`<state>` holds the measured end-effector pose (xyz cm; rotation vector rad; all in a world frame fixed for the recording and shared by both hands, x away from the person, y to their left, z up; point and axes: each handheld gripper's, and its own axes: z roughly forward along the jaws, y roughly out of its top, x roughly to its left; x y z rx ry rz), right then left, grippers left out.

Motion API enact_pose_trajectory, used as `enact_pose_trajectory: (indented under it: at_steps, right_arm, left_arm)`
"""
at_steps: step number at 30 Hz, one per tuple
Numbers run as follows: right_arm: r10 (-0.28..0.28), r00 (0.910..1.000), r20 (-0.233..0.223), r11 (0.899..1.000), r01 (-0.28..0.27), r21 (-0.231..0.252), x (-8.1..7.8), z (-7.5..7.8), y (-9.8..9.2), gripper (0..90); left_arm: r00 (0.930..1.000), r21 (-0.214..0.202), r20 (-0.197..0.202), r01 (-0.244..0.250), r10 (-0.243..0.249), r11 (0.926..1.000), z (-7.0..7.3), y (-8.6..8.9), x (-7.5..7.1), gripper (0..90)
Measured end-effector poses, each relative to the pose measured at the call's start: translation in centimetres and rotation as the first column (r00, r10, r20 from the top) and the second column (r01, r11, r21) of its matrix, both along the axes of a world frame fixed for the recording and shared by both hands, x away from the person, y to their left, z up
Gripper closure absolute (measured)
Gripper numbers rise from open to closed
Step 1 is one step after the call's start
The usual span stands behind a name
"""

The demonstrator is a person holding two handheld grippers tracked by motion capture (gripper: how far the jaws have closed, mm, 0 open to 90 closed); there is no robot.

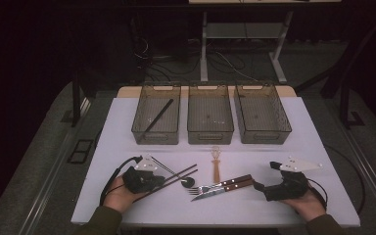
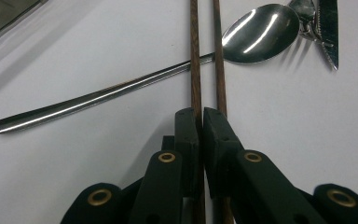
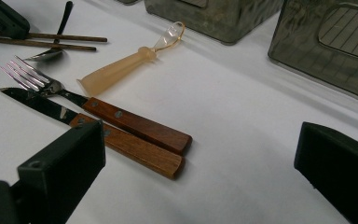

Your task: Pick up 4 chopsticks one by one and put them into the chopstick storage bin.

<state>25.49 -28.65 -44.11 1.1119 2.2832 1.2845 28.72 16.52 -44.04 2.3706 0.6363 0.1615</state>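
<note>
right tool (image 3: 200, 172) jaws wide apart | fork (image 3: 98, 109) beside knife (image 3: 102, 133) | bins (image 3: 326, 42) behind

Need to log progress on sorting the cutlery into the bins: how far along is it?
One dark stick already lies in the left bin. In hand: the left gripper is shut on one chopstick. Left on the table: the second chopstick, spoon, fork, knife and amber utensil. The right gripper is open.

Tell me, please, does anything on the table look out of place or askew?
Little stands out. Two brown chopsticks lie across the handle of the metal spoon, and the left tool is shut on one of them. The fork and knife lie neatly side by side. Nothing looks spilled or damaged.
</note>
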Motion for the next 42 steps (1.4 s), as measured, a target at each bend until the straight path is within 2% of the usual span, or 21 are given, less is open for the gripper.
enact_pose_trajectory:
  at_steps: [6,13,23,25,27,28,29,32,35,36,42]
  right_arm:
    - [0.000,1.0000,-0.001,1.000,0.000,0.001,0.0,0.0,0.0,1.6]
    - [0.001,1.0000,-0.001,1.000,-0.001,0.003,0.0,0.0,0.0,1.6]
    - [0.009,0.9999,-0.008,1.000,-0.009,-0.007,0.3,-0.3,0.3,1.6]
    - [0.005,0.9999,-0.012,1.000,-0.006,-0.011,0.6,-0.4,0.4,1.6]
    - [0.006,0.9999,-0.010,1.000,-0.006,-0.009,1.0,-0.5,0.3,1.6]
    - [0.008,0.9999,-0.011,1.000,-0.008,-0.005,1.1,-0.5,0.3,1.6]
    - [0.010,0.9999,-0.008,1.000,-0.010,-0.005,1.2,-0.5,0.4,1.6]
    - [0.021,0.9997,-0.009,1.000,-0.021,-0.011,1.1,-0.5,0.5,1.6]
    - [0.023,0.9997,-0.009,1.000,-0.023,-0.006,0.9,-0.4,0.6,1.6]
    - [0.023,0.9997,-0.011,1.000,-0.023,-0.005,0.9,-0.4,0.6,1.6]
    - [0.024,0.9996,-0.013,1.000,-0.024,-0.004,0.8,-0.4,0.6,1.6]
  left_arm:
    - [0.9999,-0.007,-0.011,0.003,-0.003,1.0000,0.0,0.1,0.2,85.2]
    - [0.9999,0.004,-0.014,-0.007,0.007,1.0000,0.2,0.2,0.2,85.2]
    - [0.9993,-0.020,-0.013,-0.035,0.035,0.9992,0.9,0.6,0.2,85.2]
    - [0.9996,-0.019,-0.007,-0.027,0.027,0.9995,1.0,0.7,0.3,85.2]
    - [0.9991,-0.035,-0.013,-0.040,0.040,0.9986,1.1,0.8,0.2,85.2]
    - [0.9995,-0.036,-0.009,-0.031,0.030,0.9989,1.2,0.9,0.3,85.2]
    - [0.9988,-0.046,-0.017,-0.047,0.046,0.9979,1.3,0.9,0.2,85.2]
    - [0.9989,-0.050,-0.013,-0.046,0.045,0.9977,1.5,1.0,0.3,85.2]
    - [0.9982,-0.074,-0.009,-0.059,0.059,0.9955,1.8,1.3,0.4,85.2]
    - [0.9977,-0.091,-0.008,-0.068,0.068,0.9935,1.9,1.3,0.4,85.2]
    - [0.9940,-0.128,-0.001,-0.109,0.109,0.9858,2.6,1.7,0.5,85.2]
